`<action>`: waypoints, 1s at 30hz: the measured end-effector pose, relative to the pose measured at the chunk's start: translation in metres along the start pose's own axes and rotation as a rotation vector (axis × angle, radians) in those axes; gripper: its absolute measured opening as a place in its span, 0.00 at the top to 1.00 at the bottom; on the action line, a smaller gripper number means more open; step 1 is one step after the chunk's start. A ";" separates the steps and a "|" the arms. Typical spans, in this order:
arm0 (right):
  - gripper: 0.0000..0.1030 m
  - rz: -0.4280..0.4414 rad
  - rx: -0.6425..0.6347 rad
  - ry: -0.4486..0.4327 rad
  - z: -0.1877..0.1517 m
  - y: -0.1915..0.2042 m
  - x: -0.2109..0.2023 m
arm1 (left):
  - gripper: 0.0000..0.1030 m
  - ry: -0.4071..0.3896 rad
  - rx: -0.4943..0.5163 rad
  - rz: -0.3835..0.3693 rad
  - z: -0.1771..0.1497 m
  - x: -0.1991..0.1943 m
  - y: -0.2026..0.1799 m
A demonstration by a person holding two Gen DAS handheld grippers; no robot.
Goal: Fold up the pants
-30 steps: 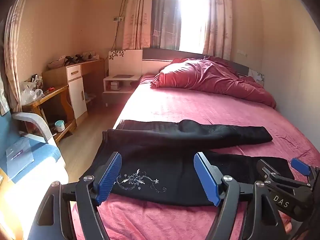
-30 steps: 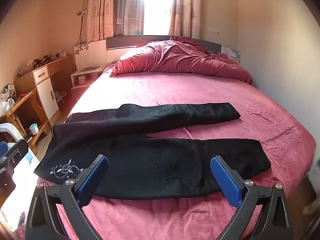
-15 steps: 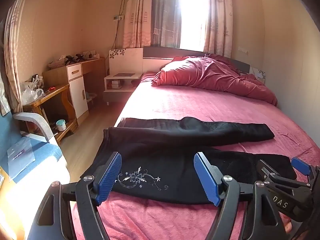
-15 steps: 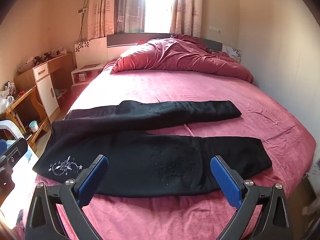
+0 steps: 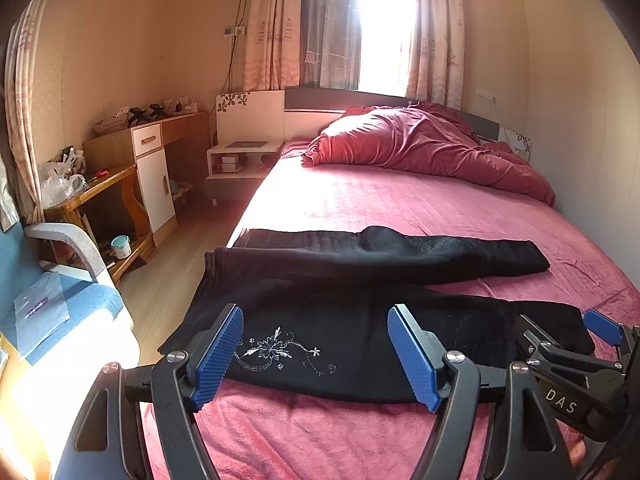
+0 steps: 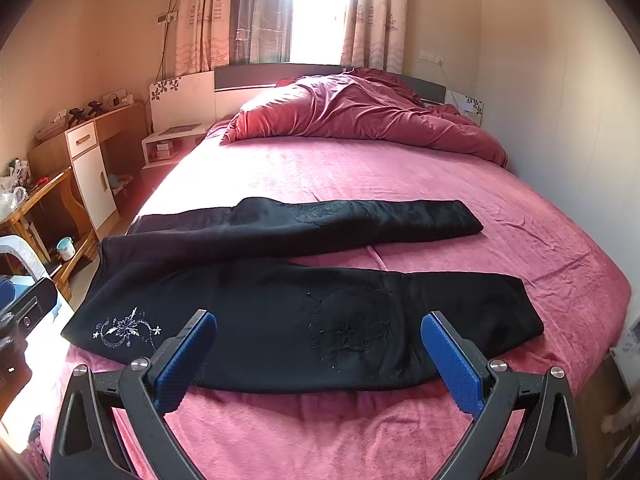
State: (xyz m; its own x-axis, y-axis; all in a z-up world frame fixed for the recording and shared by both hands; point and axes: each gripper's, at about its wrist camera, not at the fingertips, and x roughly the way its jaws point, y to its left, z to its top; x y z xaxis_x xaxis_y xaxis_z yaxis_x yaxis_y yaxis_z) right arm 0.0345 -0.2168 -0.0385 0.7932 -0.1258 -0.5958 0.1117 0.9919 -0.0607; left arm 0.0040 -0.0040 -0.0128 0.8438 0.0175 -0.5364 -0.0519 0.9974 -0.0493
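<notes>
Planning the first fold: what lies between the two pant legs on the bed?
Only a bare wedge of pink bedsheet separates the near leg and far leg of the black pants; clearest in the right wrist view.

blown-out window (image 5: 380, 28) glare, fisheye-warped edges

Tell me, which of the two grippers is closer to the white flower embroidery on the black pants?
Left. The left gripper hangs open right over the flower embroidery. The right gripper hovers open farther along the pants, over the knee area, with the embroidery off to its left.
</notes>
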 end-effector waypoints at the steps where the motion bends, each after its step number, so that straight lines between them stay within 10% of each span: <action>1: 0.00 0.000 0.001 0.000 0.000 0.000 0.000 | 0.26 0.001 0.002 0.003 0.000 0.001 0.000; 30: 0.00 -0.001 -0.003 0.014 -0.004 0.001 0.004 | 0.26 0.037 -0.003 -0.003 -0.010 0.010 0.006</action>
State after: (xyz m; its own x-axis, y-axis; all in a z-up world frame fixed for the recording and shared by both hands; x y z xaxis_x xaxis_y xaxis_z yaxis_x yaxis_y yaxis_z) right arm 0.0358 -0.2162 -0.0438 0.7845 -0.1260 -0.6071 0.1102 0.9919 -0.0635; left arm 0.0069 0.0011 -0.0265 0.8235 0.0118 -0.5672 -0.0511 0.9973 -0.0534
